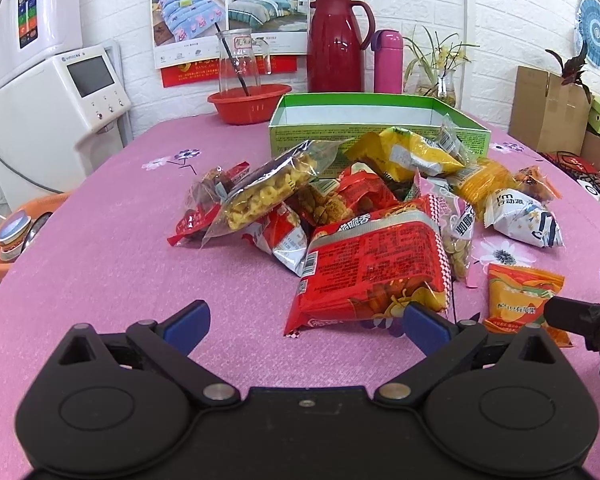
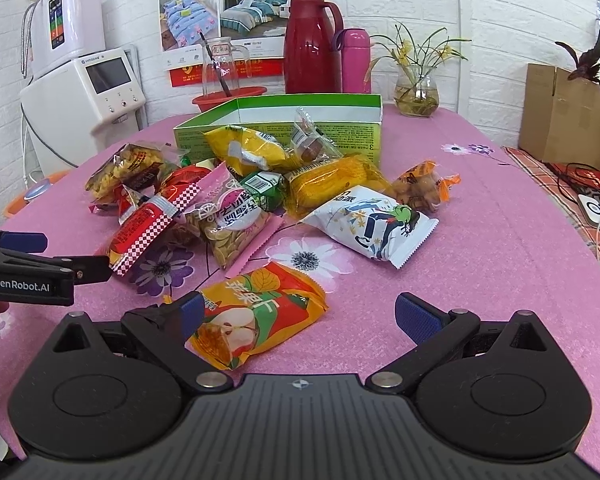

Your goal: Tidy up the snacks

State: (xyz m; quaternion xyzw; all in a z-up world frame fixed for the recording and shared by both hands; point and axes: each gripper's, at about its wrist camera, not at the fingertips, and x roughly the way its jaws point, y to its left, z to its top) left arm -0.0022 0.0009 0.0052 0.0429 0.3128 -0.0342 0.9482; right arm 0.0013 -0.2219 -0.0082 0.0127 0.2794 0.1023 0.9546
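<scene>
A heap of snack packets lies on the pink tablecloth in front of an open green box (image 1: pixel 380 133) (image 2: pixel 278 132). My left gripper (image 1: pixel 306 326) is open and empty, low over the cloth, just before a big red packet (image 1: pixel 374 268) whose near corner lies by the right finger. That packet shows in the right wrist view (image 2: pixel 140 236). My right gripper (image 2: pixel 300 316) is open; an orange apple-chip packet (image 2: pixel 256 316) (image 1: pixel 520 296) lies between its fingers, nearer the left one. A white packet (image 2: pixel 370 222) and a pink packet (image 2: pixel 236 220) lie just beyond.
A red thermos (image 1: pixel 338 42), pink bottle (image 1: pixel 388 62), glass jug in a red bowl (image 1: pixel 250 102) and a plant vase (image 2: pixel 416 92) stand behind the box. A white appliance (image 1: pixel 56 116) stands left of the table. Cardboard boxes (image 2: pixel 566 116) are at the right.
</scene>
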